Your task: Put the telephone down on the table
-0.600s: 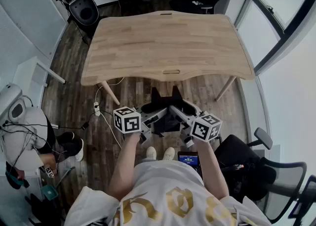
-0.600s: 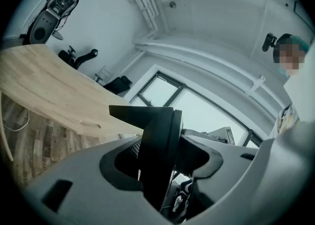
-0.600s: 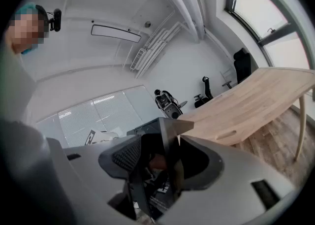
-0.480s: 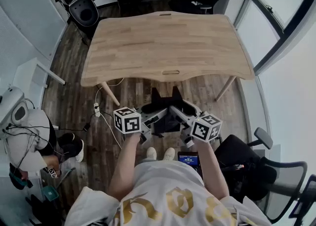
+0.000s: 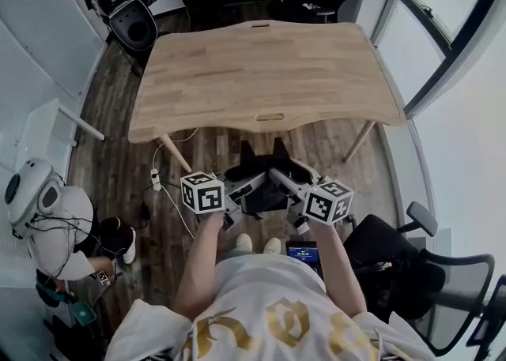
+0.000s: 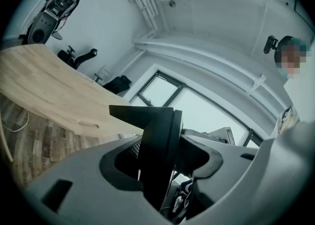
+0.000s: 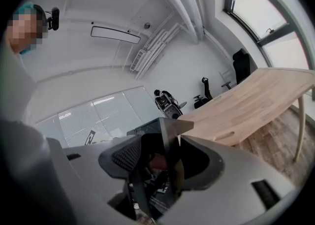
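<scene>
Head view: the bare light-wood table (image 5: 261, 75) stands ahead of the flat black telephone (image 5: 265, 193), which is held in the air short of the near edge. The left gripper (image 5: 237, 196) and right gripper (image 5: 291, 192) each clamp one end of it. Carry it forward level, lower it until it lies flat, and only then open both sets of jaws together.

We saw the pale wooden table (image 5: 261, 75) standing on slanted legs on the dark plank floor (image 5: 107, 126). A white power strip (image 5: 156, 176) with its cable lay on the boards near the table's front left leg.
</scene>
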### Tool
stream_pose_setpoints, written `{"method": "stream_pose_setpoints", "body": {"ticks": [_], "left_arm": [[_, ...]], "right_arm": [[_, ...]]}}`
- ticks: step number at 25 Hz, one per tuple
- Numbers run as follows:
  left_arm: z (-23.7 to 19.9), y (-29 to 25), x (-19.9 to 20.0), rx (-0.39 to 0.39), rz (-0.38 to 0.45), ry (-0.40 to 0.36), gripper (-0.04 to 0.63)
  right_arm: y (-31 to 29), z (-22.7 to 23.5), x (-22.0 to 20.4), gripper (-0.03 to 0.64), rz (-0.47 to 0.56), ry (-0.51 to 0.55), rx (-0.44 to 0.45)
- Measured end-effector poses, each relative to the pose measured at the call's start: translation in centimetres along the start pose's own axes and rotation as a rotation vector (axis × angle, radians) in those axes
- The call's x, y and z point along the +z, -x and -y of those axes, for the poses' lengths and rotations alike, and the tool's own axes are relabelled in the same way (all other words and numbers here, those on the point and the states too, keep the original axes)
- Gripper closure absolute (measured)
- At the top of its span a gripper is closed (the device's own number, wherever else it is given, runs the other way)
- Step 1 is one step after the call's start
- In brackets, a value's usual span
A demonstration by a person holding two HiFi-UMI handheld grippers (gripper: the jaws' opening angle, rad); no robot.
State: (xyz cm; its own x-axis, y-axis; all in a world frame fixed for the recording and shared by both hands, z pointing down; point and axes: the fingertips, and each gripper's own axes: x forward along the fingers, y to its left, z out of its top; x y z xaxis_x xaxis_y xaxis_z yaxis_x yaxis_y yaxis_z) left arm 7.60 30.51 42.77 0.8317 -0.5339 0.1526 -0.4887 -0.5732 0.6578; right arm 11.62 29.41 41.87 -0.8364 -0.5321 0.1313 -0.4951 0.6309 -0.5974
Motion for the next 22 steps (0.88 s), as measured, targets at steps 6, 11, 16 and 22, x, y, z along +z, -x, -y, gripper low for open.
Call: {"method": "stream_pose_setpoints", "body": {"ticks": [6,11,16,22], "left_arm": [[-0.1,-1.0,0.2,-0.012,0.0,-0.005,0.377],[-0.8,-1.6,2.0,-0.009,0.002,-0.016,0.377],[-2.8,-3.0,3.6,-0.008,0.009,-0.022,0.376],[-7.9,-5.3,6.1,-0.011,-0.004,-0.003,0.376]], "right_arm": [[0.2,0.8,0.5,0.387,0.002,0.011,-0.004],[-0.9,1.4,2.1,0.387,0.01,0.014,0.004],[-2.7,3.3,3.4,0.387,0.011,0.018,0.006],[-7.0,7.3,4.8,0.388,0.002,-0.001,-0.009]]}}
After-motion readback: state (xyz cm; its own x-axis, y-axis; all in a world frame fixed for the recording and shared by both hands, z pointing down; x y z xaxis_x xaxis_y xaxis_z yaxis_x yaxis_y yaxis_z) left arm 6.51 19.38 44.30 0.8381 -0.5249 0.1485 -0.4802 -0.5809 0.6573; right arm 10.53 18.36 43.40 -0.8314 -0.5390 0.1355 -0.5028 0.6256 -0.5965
